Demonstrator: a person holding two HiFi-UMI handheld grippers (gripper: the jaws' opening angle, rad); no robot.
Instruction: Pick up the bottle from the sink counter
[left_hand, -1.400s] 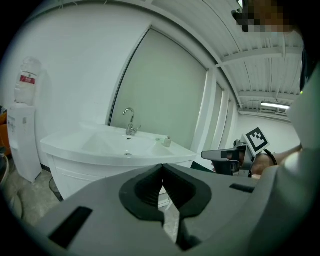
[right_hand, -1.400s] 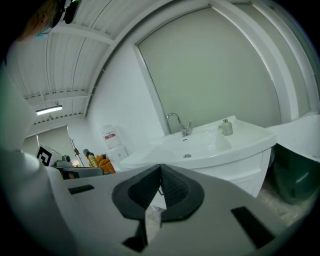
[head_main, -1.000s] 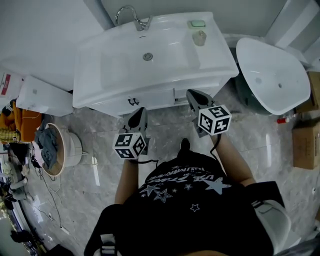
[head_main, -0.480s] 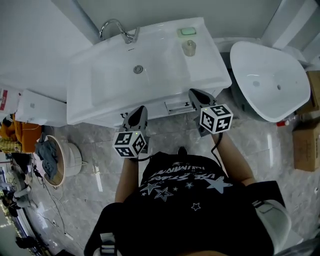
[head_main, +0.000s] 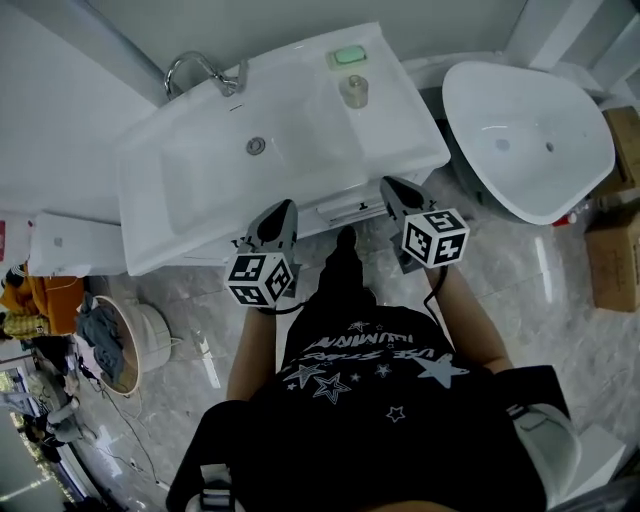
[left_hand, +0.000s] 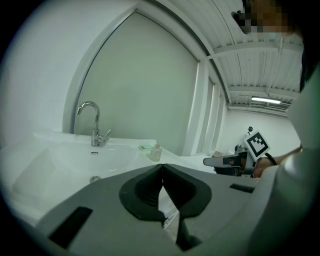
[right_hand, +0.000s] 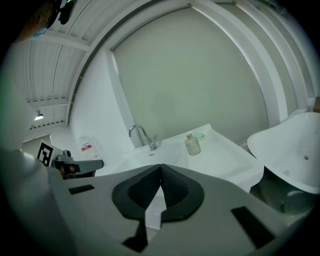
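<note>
A small clear bottle (head_main: 353, 91) (right_hand: 192, 144) (left_hand: 156, 153) stands upright on the right back corner of the white sink counter (head_main: 400, 130), just in front of a green soap bar (head_main: 348, 56). My left gripper (head_main: 283, 208) is shut with nothing in it, its tips at the counter's front edge left of the middle. My right gripper (head_main: 388, 186) is shut and empty too, at the front edge below the bottle, well short of it. In the left gripper view the jaws (left_hand: 162, 168) meet; in the right gripper view (right_hand: 160, 167) they meet as well.
A chrome tap (head_main: 200, 72) rises at the back of the basin, drain (head_main: 256, 146) in the middle. A white tub-shaped basin (head_main: 525, 140) stands to the right, cardboard boxes (head_main: 610, 250) beyond it. A round bin with cloth (head_main: 118, 335) sits on the marble floor at left.
The person has stepped closer to the sink; both grippers now reach the counter's front edge. The sink has shifted left and tilted in the head view. Both stay shut.
</note>
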